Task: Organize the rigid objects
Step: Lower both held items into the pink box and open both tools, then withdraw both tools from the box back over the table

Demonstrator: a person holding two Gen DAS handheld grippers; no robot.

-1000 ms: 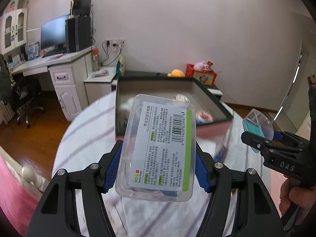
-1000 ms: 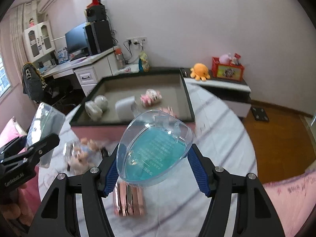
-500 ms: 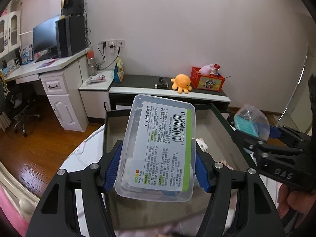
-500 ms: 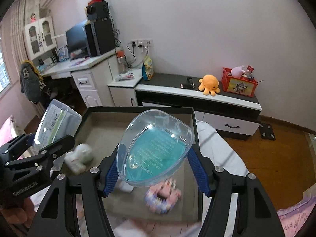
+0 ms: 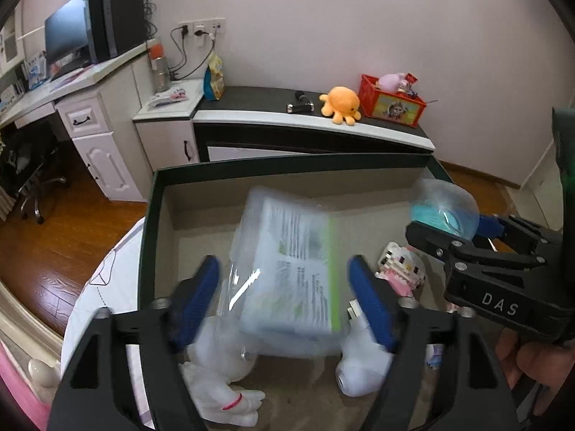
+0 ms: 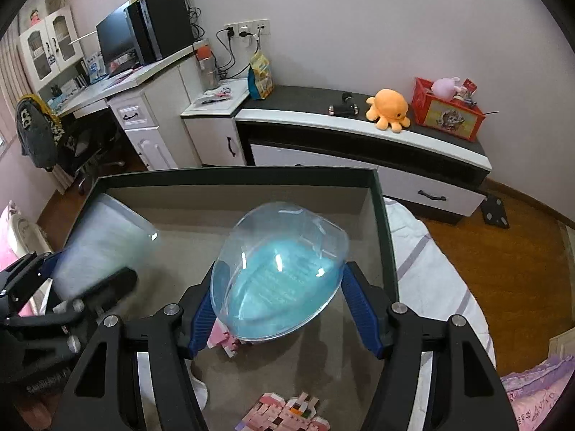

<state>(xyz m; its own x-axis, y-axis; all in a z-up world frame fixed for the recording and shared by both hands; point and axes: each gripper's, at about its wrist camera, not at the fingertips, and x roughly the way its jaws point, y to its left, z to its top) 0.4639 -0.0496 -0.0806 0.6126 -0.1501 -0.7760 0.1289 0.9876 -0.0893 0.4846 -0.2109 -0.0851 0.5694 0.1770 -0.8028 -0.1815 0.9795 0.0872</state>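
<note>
**Two plastic cases over open box: inventory**

- Left tool (image 5: 284, 287): jaws opening, blue pads (image 5: 196, 294) clear of the case on both sides. Clear rectangular case (image 5: 287, 265) w/ green-edged printed label sits between them, blurred, tilted, not gripped; above box floor.
- Right tool (image 6: 276, 305): clamped on a clear oval case (image 6: 278, 273) w/ turquoise insert. Left pad touches the case; contact at the right pad hard to tell. Jaws just starting to part. Case hangs over box interior, approx. centre in right wrist view. In left wrist view same case at 3 o'clock.
- Box (image 6: 233, 179): dark green rim, beige lining, open top; stands on a round desk (image 6: 431, 280) w/ white striped cloth.
- In box, left wrist view: white plush toy (image 5: 222, 388) at 7 o'clock; white rounded item (image 5: 359, 373) at 5 o'clock, type unclear; pink block figure (image 5: 399, 269) at 3 o'clock beside right pad.
- In box, right wrist view: 2nd pink block piece (image 6: 284, 413) at 6 o'clock.
- Person's hand (image 5: 535, 362) on right tool's handle, at 4 o'clock.
- Bkgd: orange octopus plush (image 6: 390, 109) and red crate (image 6: 447, 113) on low cabinet at 1 o'clock.
</note>
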